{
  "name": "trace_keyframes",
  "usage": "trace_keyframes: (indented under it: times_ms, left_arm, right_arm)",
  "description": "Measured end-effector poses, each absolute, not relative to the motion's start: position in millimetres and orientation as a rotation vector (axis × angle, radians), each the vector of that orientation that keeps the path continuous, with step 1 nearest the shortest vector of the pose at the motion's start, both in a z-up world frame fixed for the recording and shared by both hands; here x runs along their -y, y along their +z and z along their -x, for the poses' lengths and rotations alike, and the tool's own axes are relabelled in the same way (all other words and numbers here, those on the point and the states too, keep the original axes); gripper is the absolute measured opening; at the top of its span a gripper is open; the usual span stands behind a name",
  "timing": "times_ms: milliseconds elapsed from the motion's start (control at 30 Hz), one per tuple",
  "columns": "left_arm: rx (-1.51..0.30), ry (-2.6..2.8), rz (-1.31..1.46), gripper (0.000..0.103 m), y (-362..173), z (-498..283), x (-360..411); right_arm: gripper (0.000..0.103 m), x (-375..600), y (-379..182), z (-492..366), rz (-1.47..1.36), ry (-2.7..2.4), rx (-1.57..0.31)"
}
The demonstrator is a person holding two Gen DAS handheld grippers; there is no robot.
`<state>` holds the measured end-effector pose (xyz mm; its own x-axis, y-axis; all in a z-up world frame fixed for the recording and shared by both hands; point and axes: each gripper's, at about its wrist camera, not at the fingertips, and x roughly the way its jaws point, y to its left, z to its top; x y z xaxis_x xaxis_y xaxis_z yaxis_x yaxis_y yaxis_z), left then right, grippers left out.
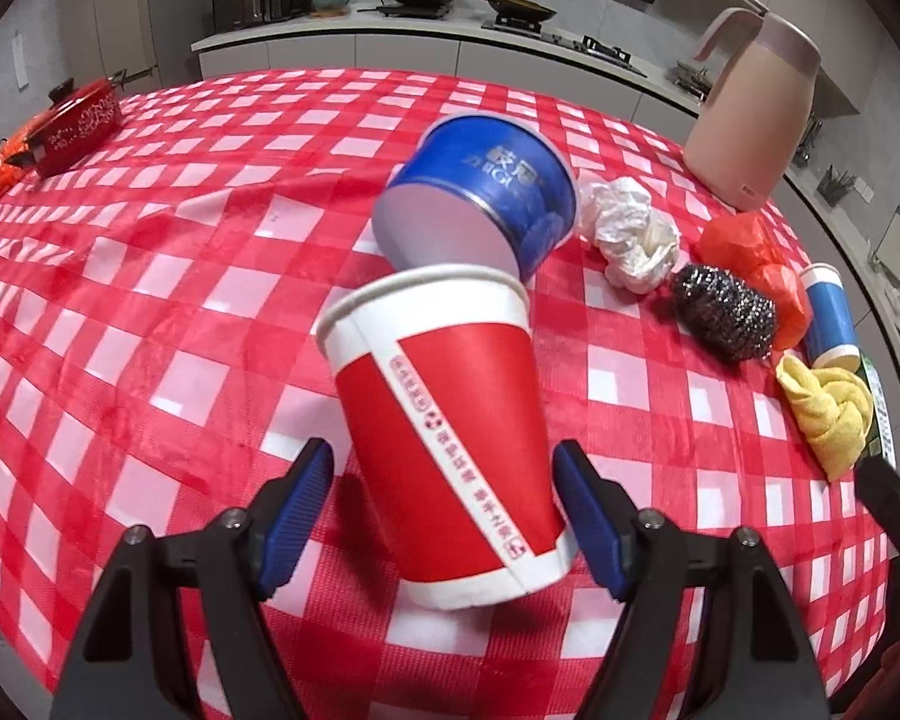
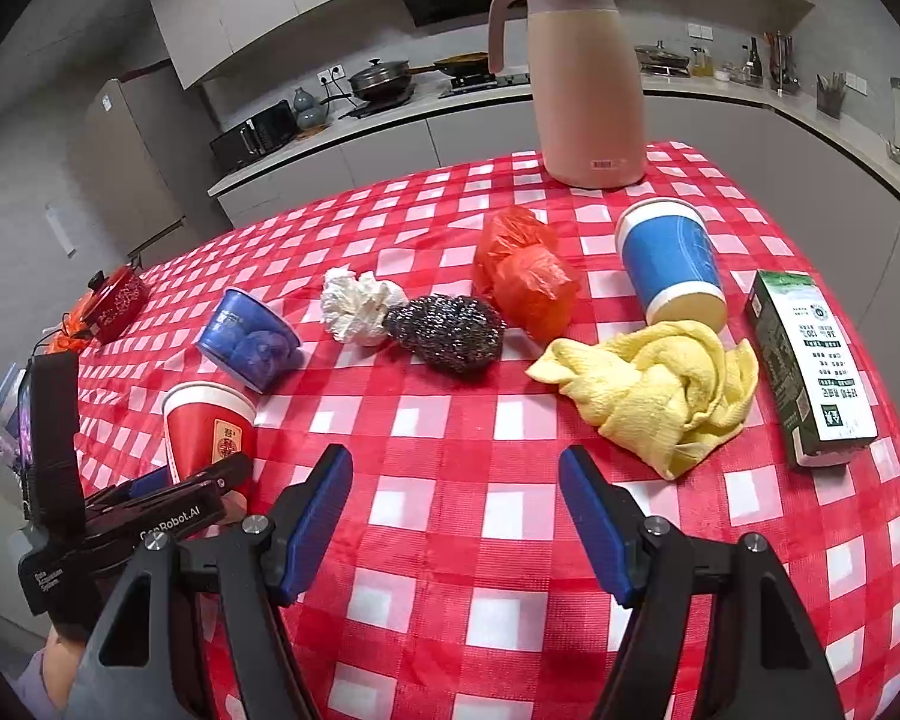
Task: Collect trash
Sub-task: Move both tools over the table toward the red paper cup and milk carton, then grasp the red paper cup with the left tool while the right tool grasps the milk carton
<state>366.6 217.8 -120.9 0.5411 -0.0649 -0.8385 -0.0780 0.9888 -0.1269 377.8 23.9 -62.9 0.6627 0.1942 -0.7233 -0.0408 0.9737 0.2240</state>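
Red cup (image 1: 450, 420) between left tool (image 1: 444, 510) pads

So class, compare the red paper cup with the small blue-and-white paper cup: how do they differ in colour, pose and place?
The red paper cup has a red body; the blue-and-white paper cup has a blue one. The red cup stands upright, the blue one lies tilted against the yellow cloth. The red cup sits between the left gripper fingers; the blue one lies far from both grippers. Both have white rims.
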Motion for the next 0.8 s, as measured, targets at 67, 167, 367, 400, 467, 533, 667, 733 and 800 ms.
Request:
trace_keyframes:
  times_ms: [67,167,367,400,467,533,667,733,800]
  left_arm:
    - [-0.999,-0.004,0.169,0.068,-120.9,-366.6,-217.8]
    - [-0.988,-0.017,0.195,0.062,-118.9,-365.2,-218.4]
    - [-0.95,-0.039,0.194,0.06,-106.6,-359.1,-209.7]
    - [-0.946,-0.048,0.191,0.06,-103.7,-358.4,-206.4]
    - [-0.936,-0.07,0.19,0.06,-97.9,-358.0,-197.3]
    - [-0.926,-0.09,0.191,0.06,-94.3,-358.9,-187.9]
    - [-0.919,-0.13,0.186,0.06,-90.7,-361.9,-166.4]
    - [-0.917,-0.15,0.184,0.06,-89.6,-364.0,-153.8]
    - [-0.918,-0.166,0.181,0.059,-88.5,-366.0,-143.4]
  right_arm:
    - [0.073,-22.4,-65.7,-379.6,-0.198,0.133,-0.844]
    - [0.073,-21.5,-68.5,-381.9,-0.206,0.135,-0.852]
    - [0.073,-16.8,-68.7,-385.4,-0.213,0.139,-0.849]
    - [0.073,-14.2,-68.2,-385.7,-0.213,0.134,-0.846]
    - [0.073,-6.6,-67.3,-387.0,-0.22,0.118,-0.842]
    - [0.073,5.5,-66.2,-388.0,-0.228,0.091,-0.836]
    - [0.073,31.9,-63.4,-387.0,-0.246,0.037,-0.822]
    - [0.073,46.1,-63.1,-386.4,-0.252,0.012,-0.819]
    - [0.073,56.8,-63.0,-386.6,-0.258,-0.001,-0.82]
